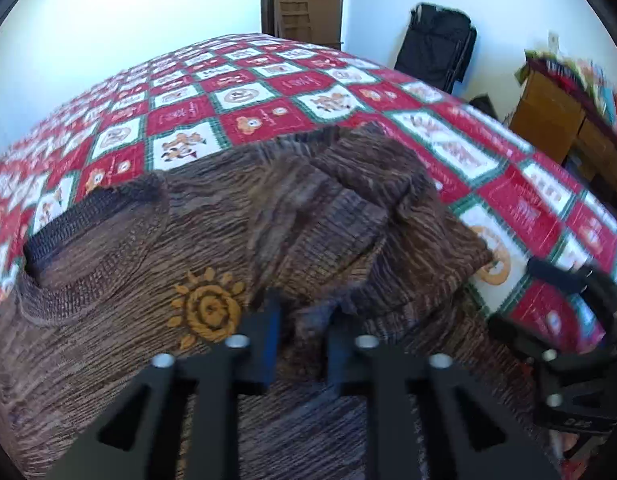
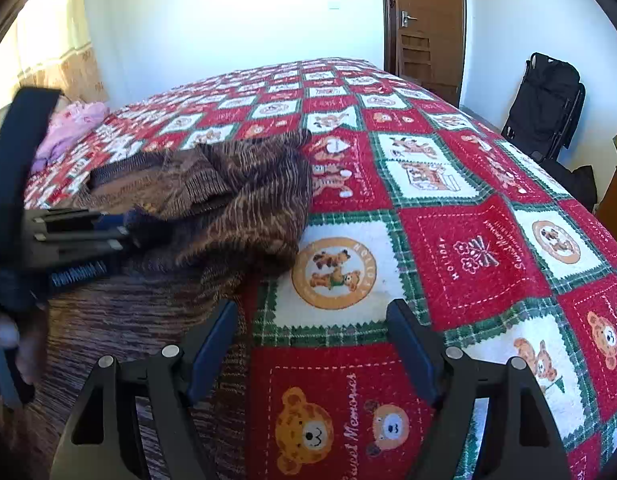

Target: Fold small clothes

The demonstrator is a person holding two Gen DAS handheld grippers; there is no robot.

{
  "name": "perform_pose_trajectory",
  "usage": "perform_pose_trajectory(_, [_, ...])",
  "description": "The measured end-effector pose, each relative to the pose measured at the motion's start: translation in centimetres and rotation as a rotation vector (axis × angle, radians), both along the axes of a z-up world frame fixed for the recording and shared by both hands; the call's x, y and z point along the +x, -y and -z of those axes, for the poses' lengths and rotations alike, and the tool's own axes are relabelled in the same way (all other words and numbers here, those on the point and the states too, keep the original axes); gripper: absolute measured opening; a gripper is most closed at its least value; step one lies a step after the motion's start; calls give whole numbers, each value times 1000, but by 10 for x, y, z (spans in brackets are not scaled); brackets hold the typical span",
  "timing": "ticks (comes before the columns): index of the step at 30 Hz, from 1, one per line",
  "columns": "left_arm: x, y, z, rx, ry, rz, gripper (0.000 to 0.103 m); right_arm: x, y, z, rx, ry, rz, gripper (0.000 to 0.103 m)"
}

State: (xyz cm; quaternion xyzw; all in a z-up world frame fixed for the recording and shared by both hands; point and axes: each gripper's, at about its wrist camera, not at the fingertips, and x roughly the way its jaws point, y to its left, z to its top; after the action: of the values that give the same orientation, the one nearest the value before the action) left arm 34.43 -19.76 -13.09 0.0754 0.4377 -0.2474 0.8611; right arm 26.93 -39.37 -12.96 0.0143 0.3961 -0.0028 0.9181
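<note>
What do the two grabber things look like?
Both are black. The left gripper and right gripper have flat, angular arms with triangle cut-outs, round silver bolts, and blue pads lining the jaws. Seen from the right wrist camera, the left one also shows a silvery coiled spring.

One brown striped knitted sweater (image 1: 212, 240), one crumpled pink garment (image 2: 74, 126), one red-and-white checked bedspread (image 2: 468, 248), two black tongs (image 1: 302, 332).

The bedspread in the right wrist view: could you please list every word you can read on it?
"Sweet Memories": red bear square of the bedspread.
"HOLIDAY": red flower square, printed sideways.
"Sweet Memories": same flower square, along its far edge.
Farther squares: lettering too small or blurred to read.
</note>
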Motion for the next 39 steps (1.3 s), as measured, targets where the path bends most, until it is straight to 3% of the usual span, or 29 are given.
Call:
perform_pose_trajectory(3, [4,-20,-11,-108,-3,-56,9,0,-3,1,-21,-3,-6,78])
perform_pose_trajectory(11, [-6,-69,-43,-234,45,-165,8,-2,-3,2,-21,-1,-4,78])
perform_pose_trajectory(16, [-10,-102,-42,-290,49,-243,8,-1,-5,3,-32,-4,-5,78])
perform_pose_trajectory(21, [-9,-120,-18,-289,1,-303,8,0,-6,4,-49,-9,-8,78])
perform_pose_trajectory(26, [-3,-137,2,-214,-25,-434,13,0,-6,5,-51,-11,-8,78])
perform_pose_trajectory(29, [-5,-155,2,-163,-3,-538,24,0,-6,5,-53,-11,-8,78])
perform_pose_trajectory(31, [-8,-167,2,-158,3,-607,45,0,-7,5,-56,-12,-8,78])
perform_pose_trajectory(32, [-10,-170,1,-165,7,-625,47,0,-7,6,-60,-13,-9,78])
perform_pose_trajectory(35, [-15,-160,-9,-164,56,-582,47,-1,-9,6,-65,-12,-10,78])
perform_pose_trajectory(37, [-15,-140,-15,-170,78,-483,47,-1,-9,6,-66,-11,-10,78])
perform_pose_trajectory(39, [-10,-118,-14,-123,74,-402,47,-1,-9,6,-66,-11,-9,78])
